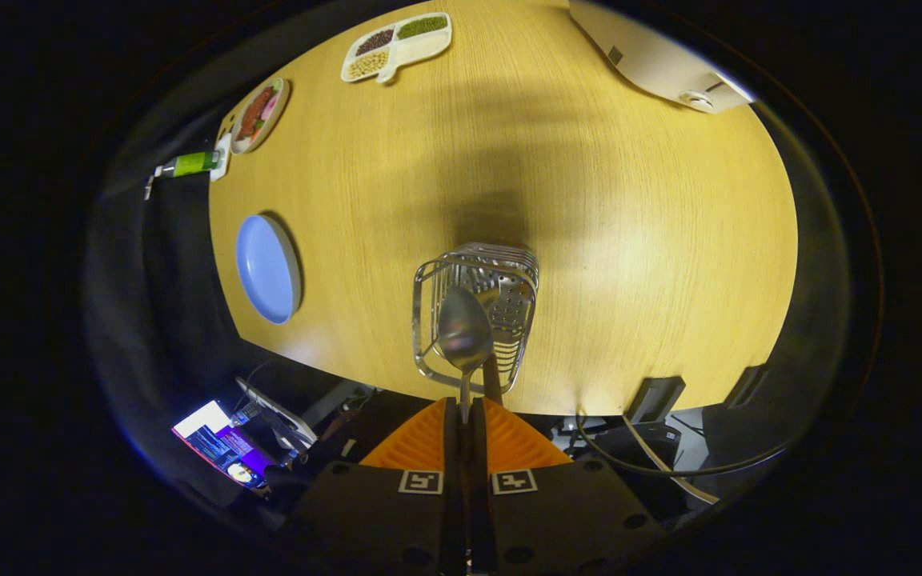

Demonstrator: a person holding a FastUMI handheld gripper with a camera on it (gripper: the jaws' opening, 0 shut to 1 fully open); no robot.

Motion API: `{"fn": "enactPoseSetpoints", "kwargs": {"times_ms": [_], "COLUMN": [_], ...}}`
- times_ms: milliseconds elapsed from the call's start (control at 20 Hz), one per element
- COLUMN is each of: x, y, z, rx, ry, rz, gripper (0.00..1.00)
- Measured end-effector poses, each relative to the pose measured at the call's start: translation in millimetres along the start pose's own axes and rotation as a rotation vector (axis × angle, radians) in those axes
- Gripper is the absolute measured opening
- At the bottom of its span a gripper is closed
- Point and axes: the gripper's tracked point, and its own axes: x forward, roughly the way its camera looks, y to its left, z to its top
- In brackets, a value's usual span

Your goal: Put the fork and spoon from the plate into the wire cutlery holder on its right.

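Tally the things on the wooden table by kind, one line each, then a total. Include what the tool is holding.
Spoon, held between the tool fingers: 1
Wire cutlery holder: 1
Blue plate: 1
Round dish with food: 1
Divided tray of beans: 1
Green tube: 1
Total: 6

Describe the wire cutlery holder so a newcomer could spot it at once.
On the wooden table, look just ahead of the gripper, shut on a spoon. The wire cutlery holder stands under that spoon: the table's sole shiny metal cage, unlike the flat blue plate beside it.
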Motion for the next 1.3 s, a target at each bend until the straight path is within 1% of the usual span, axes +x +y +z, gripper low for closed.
{"fn": "enactPoseSetpoints", "kwargs": {"times_ms": [50,200,350,500,600,650,700,800,900,950,1000,1050,1100,1150,1250,1300], "x": [4.8,10.2,16.8,21.0,21.4,21.8,18.0,12.3,-3.6,-13.6,-26.3,-38.0,-50.9,-64.5,-92.5,-109.7], "y": [-1.4,10.1,7.1,7.6,9.1,9.9,10.9,16.9,25.6,32.0,34.5,39.2,43.1,47.9,57.1,62.3], "z": [5.2,24.8,33.0,39.5,41.7,41.2,45.8,58.2,71.6,73.4,74.4,74.5,73.0,64.2,51.7,46.2], "rx": [0.005,0.039,0.055,0.059,0.055,0.05,0.046,0.029,-0.01,-0.029,-0.046,-0.068,-0.088,-0.105,-0.129,-0.141], "ry": [0.015,0.019,0.039,0.04,0.032,0.019,-0.012,-0.124,-0.294,-0.385,-0.481,-0.584,-0.678,-0.766,-0.931,-1.014], "rz": [-0.017,-0.015,-0.042,-0.046,-0.038,-0.037,-0.033,0.004,0.048,0.06,0.061,0.062,0.057,0.045,0.026,0.02], "gripper": [0.08,0.08,0.08,0.08,0.09,0.13,0.14,0.29,0.44,0.46,0.47,0.61,0.68,0.78,0.87,0.9]}}
